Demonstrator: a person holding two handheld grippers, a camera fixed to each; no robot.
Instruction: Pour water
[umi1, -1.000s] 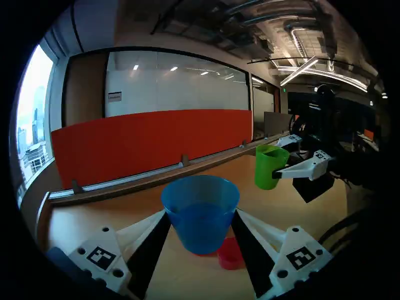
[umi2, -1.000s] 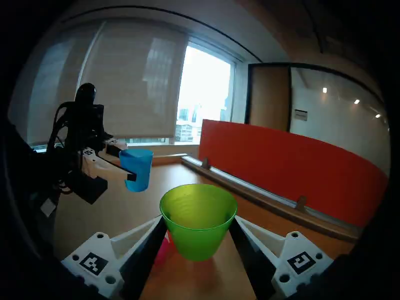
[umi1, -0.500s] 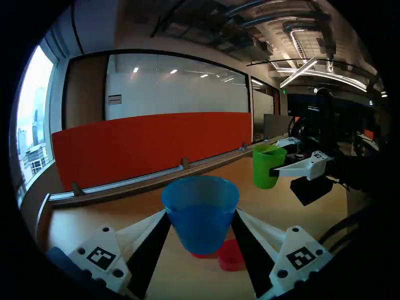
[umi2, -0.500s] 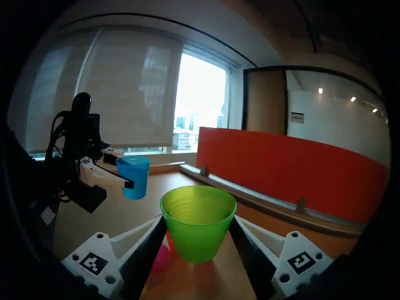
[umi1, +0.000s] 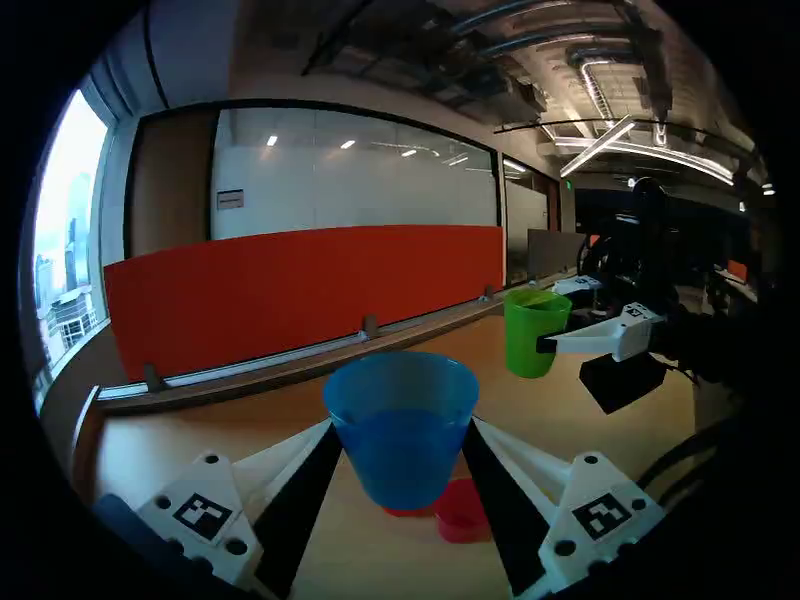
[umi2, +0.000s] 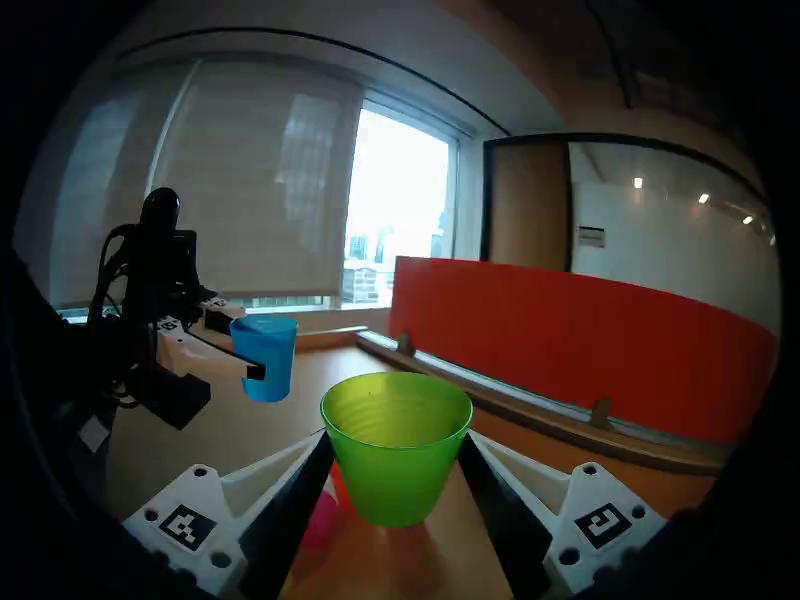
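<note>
You're barely shifting: left tongs gripping the water-filled blue cup, right tongs holding the green cup; pouring is coming next.

A light wooden tabletop extends beneath and ahead of the left gripper. Beyond it, an orange-red divider panel stands along the far edge, a frosted glass wall behind. Ahead of the right gripper, a bright window adjoins a lowered beige roller blind. Above the left gripper, rightward, run linear ceiling lights.
</note>
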